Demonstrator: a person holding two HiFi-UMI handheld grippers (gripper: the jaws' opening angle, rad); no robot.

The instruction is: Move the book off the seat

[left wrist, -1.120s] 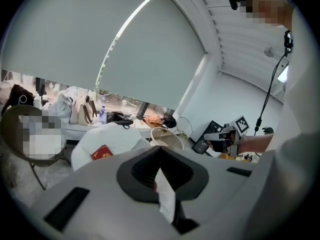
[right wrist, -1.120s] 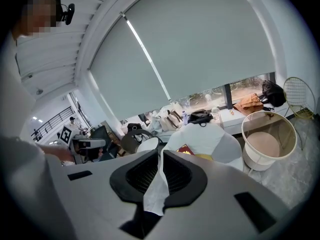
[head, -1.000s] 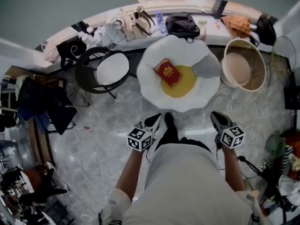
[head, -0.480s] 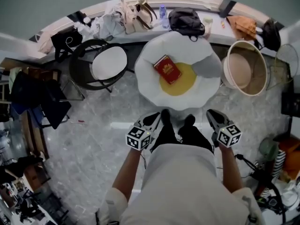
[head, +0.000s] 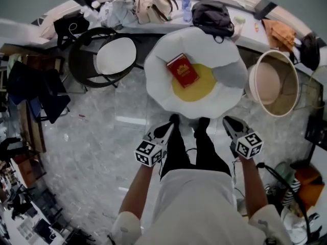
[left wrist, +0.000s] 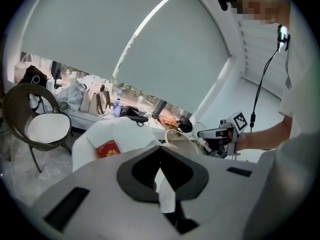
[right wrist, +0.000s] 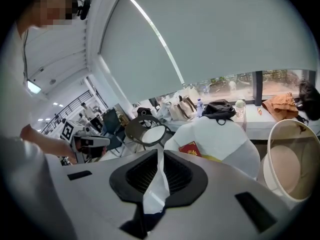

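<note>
A red book (head: 183, 70) lies on the yellow cushion of a white egg-shaped seat (head: 158, 88), partly over the cushion's left edge. Both grippers hang in front of the seat, short of its near rim and apart from the book. My left gripper (head: 167, 128) is shut with nothing in it, and so is my right gripper (head: 229, 123). In the left gripper view the book (left wrist: 107, 149) shows left of the shut jaws, on the seat (left wrist: 122, 131). In the right gripper view the book (right wrist: 190, 149) sits just beyond the shut jaws, on the seat (right wrist: 227, 134).
A dark round chair with a white pad (head: 115, 55) stands left of the seat, a beige tub chair (head: 273, 83) to its right. Behind runs a ledge (head: 245, 32) with handbags (head: 153, 4), a black bag (head: 212, 14) and a bottle (head: 186, 4). The person's legs stand between the grippers.
The person has stepped toward the seat, and both grippers have moved forward and lower with them. The book has not moved. Both jaws stay shut.
</note>
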